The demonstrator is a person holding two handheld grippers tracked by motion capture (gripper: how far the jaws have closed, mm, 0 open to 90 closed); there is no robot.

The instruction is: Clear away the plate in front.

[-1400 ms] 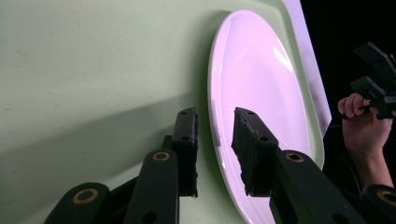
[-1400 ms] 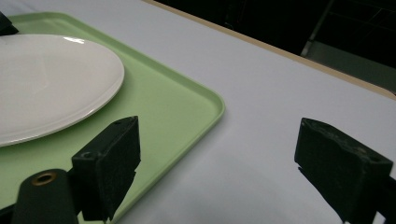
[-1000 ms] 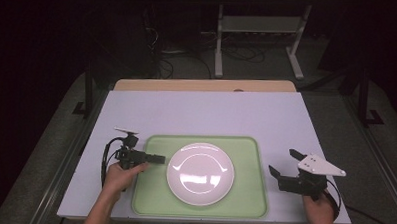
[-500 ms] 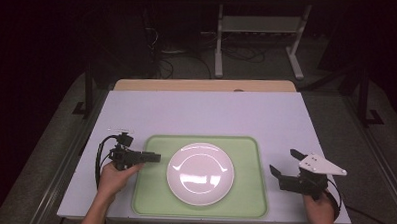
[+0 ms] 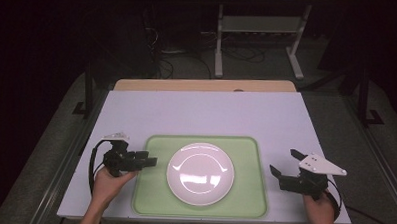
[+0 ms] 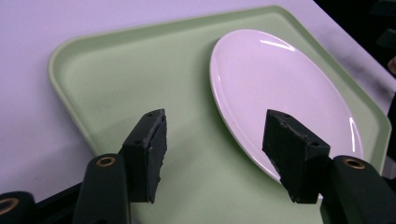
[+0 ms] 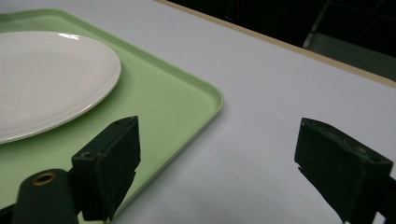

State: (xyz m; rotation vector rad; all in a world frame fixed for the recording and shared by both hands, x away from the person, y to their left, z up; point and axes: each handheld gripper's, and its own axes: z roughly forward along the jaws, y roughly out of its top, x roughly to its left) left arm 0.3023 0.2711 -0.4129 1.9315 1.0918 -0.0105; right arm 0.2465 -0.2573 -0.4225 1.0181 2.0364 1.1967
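My left gripper point(image 5: 147, 161) has drawn back a little from the plate point(image 5: 200, 173) toward the tray's point(image 5: 151, 190) left edge, its jaws just opening, nothing between them.

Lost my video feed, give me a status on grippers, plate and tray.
Left gripper jaws just opening, nothing between them, over the tray's left edge. Right gripper open, off the tray. White plate flat on green tray. Nothing in the way.
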